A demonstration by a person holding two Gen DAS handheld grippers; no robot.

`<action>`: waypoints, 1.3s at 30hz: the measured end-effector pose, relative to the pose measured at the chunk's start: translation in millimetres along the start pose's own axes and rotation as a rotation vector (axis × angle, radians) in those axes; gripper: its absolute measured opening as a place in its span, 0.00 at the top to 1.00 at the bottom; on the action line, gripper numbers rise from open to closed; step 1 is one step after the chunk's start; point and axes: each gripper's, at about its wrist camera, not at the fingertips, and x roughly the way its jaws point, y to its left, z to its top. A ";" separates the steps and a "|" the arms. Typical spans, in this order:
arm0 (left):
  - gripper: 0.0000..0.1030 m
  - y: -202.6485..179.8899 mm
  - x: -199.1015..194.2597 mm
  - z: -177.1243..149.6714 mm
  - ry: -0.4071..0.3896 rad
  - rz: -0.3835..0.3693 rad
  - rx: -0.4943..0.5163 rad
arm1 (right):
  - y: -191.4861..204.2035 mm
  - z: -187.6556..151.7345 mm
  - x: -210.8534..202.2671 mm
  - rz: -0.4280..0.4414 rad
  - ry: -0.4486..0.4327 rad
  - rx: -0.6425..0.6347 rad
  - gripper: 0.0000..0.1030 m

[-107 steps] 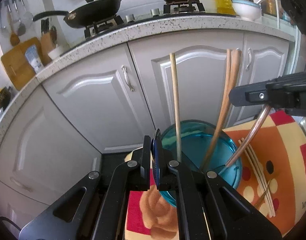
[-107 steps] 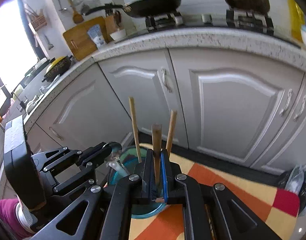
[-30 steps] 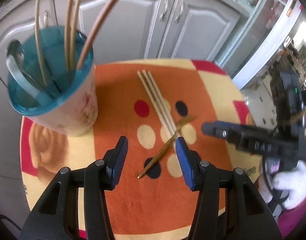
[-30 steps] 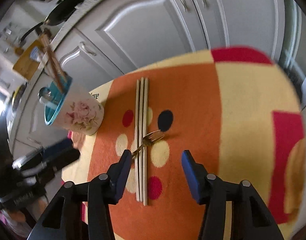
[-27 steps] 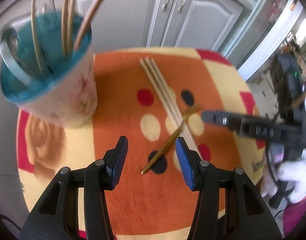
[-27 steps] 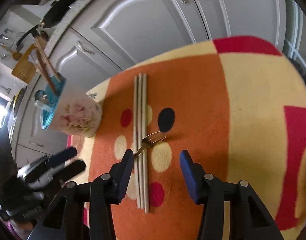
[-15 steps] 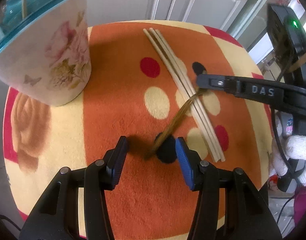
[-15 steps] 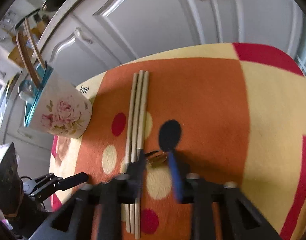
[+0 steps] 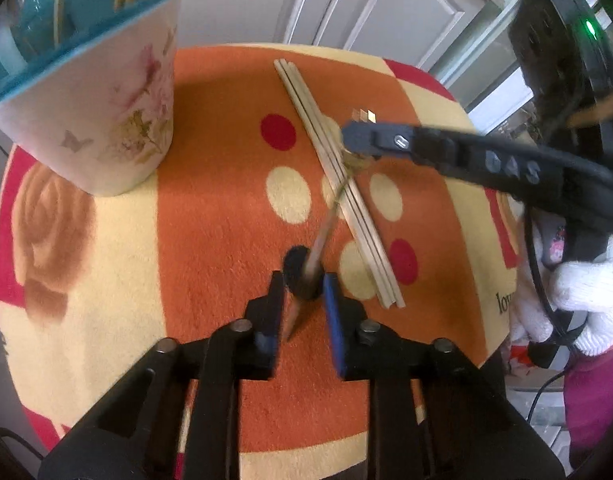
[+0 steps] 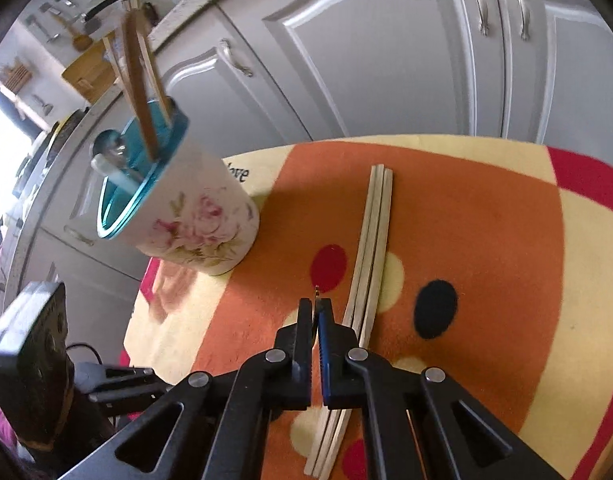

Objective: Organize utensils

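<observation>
White kitchen cabinets stood behind the table, whose orange cloth read "love". The thin golden fork crossed the chopsticks mid-frame. The right gripper pinched its head; the left gripper jaws, part-open, flanked its handle.

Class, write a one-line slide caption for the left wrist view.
Right gripper pinches a gold fork lying across three chopsticks.
</observation>
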 end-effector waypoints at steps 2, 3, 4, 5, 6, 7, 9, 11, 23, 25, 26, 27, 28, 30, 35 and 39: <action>0.58 -2.8 -3.0 2.8 -0.007 -0.016 -0.006 | -3.4 -4.6 -10.1 -0.004 -0.003 -0.012 0.98; 0.58 -3.6 -4.3 4.2 -0.012 -0.020 -0.008 | -6.2 -6.1 -13.8 -0.002 -0.005 -0.009 0.98; 0.58 -5.8 -3.9 6.9 -0.018 -0.014 -0.008 | -12.3 -9.7 -20.8 -0.003 -0.007 -0.001 0.98; 0.58 -7.8 -3.6 9.6 -0.024 -0.004 -0.007 | -16.7 -12.0 -24.8 -0.005 -0.009 0.003 0.98; 0.58 -9.2 -3.1 11.6 -0.024 0.001 -0.006 | -24.3 -16.3 -32.9 -0.009 -0.013 0.010 0.98; 0.58 -11.6 -0.8 15.2 -0.024 0.015 -0.004 | -30.5 -19.7 -39.3 -0.016 -0.017 0.018 0.98; 0.59 -18.4 8.6 26.8 -0.029 0.061 -0.005 | -50.8 -28.9 -55.7 -0.024 -0.022 0.049 0.98; 0.63 -25.5 17.0 38.8 -0.042 0.094 -0.013 | -67.7 -36.1 -66.6 -0.038 -0.023 0.074 0.98; 0.87 -25.6 51.9 79.9 -0.012 0.228 -0.062 | -117.3 -65.5 -110.8 -0.025 -0.091 0.194 0.98; 0.87 -16.9 53.9 75.5 0.010 0.226 -0.089 | -115.7 -63.6 -111.2 -0.016 -0.099 0.189 0.98; 0.87 -18.5 55.3 73.7 0.004 0.224 -0.080 | -114.7 -63.0 -110.8 -0.012 -0.101 0.188 0.98; 0.87 -22.0 55.0 72.8 -0.003 0.222 -0.066 | -114.3 -61.7 -109.3 -0.006 -0.103 0.187 0.98; 0.87 -22.2 55.5 72.8 0.000 0.203 -0.069 | -114.4 -60.8 -107.4 -0.002 -0.102 0.185 0.98; 0.87 -20.5 55.7 74.3 -0.005 0.194 -0.086 | -113.5 -58.0 -102.5 0.000 -0.095 0.185 0.98; 0.87 -20.3 54.5 75.8 0.001 0.147 -0.136 | -107.5 -54.9 -100.0 0.004 -0.093 0.167 0.98; 0.87 -14.1 44.2 68.6 -0.002 0.115 -0.155 | -104.2 -53.5 -99.3 0.007 -0.090 0.160 0.98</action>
